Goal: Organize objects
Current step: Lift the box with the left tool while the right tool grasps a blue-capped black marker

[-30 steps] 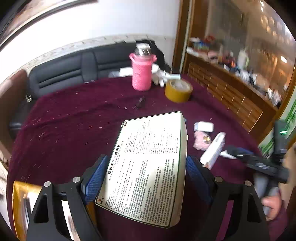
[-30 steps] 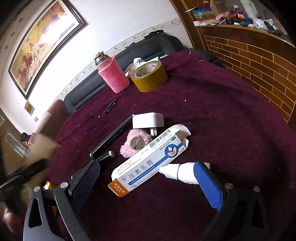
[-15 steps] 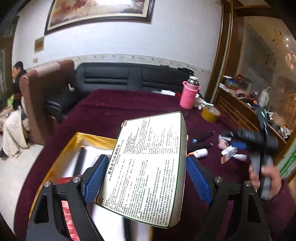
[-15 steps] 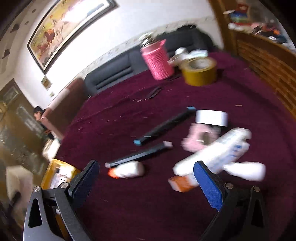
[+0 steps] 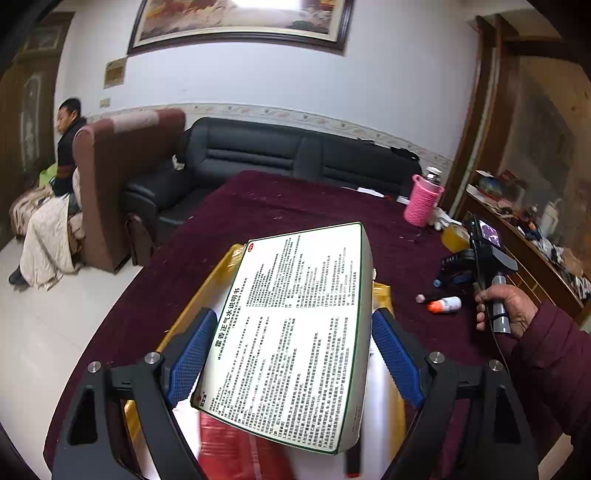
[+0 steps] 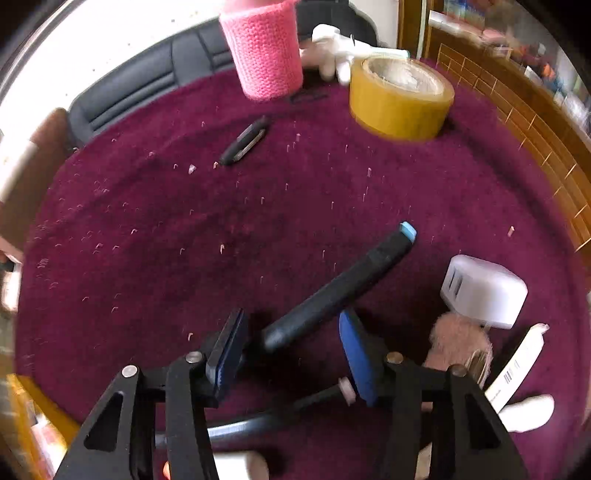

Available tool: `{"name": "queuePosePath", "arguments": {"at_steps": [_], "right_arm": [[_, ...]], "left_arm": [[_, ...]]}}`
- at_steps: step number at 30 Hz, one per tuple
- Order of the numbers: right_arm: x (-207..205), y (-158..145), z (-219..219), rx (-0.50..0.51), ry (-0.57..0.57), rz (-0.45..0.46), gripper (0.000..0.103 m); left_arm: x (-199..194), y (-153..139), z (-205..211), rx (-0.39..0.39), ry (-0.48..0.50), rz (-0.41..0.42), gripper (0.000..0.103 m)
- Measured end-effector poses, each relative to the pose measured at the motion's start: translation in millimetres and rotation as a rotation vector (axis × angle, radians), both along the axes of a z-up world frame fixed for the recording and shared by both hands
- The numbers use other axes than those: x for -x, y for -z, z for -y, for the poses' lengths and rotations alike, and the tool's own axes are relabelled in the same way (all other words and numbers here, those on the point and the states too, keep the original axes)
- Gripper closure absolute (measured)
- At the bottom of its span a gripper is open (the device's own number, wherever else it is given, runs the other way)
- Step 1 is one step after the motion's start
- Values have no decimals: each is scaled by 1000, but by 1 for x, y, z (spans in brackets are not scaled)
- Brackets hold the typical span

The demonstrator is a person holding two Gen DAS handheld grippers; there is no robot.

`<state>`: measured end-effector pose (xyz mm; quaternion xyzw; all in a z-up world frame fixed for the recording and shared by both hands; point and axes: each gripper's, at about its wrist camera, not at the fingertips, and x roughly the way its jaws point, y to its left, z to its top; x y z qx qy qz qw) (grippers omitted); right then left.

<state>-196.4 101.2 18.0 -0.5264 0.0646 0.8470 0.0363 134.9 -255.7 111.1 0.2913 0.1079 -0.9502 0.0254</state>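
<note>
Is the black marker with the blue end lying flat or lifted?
Lying flat: the black marker rests on the maroon cloth, between the right tongs.

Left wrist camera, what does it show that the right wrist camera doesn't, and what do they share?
Only the left wrist view: the left gripper shut on a white printed box over a gold tray, the framed painting, and a seated person.

Only the right wrist view: the right gripper, its jaws just closing around a dark pen but not yet pressing it, and a white charger.

Both: the pink bottle, tape roll, black sofa and maroon cloth.
</note>
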Motion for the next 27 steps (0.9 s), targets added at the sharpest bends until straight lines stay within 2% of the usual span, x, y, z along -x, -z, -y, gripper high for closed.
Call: {"name": "queuePosePath", "arguments": {"at_steps": [1, 3, 4, 6, 7, 12, 17, 27], "right_arm": [[3, 2, 5, -32, -6, 3, 53], [4, 3, 14, -91, -8, -13, 63], [3, 3, 16, -95, -11, -26, 66], [-1, 3, 14, -58, -18, -47, 84], [-3, 4, 12, -25, -15, -44, 87], [-13, 3, 6, 49, -5, -70, 87], [-28, -1, -4, 177, -3, -78, 87], [-68, -26, -4, 364, -100, -113, 86]], "left_arm": [[-1, 2, 4, -5, -6, 3, 18], [0, 6, 11, -15, -17, 8, 18], [0, 8, 15, -22, -22, 11, 18], [1, 12, 23, -33, -26, 18, 18], [2, 15, 28, -36, -29, 24, 18], [0, 23, 36, -50, -40, 41, 18], [-6, 23, 36, -58, -42, 46, 18], [-23, 17, 23, -34, -44, 42, 18]]}}
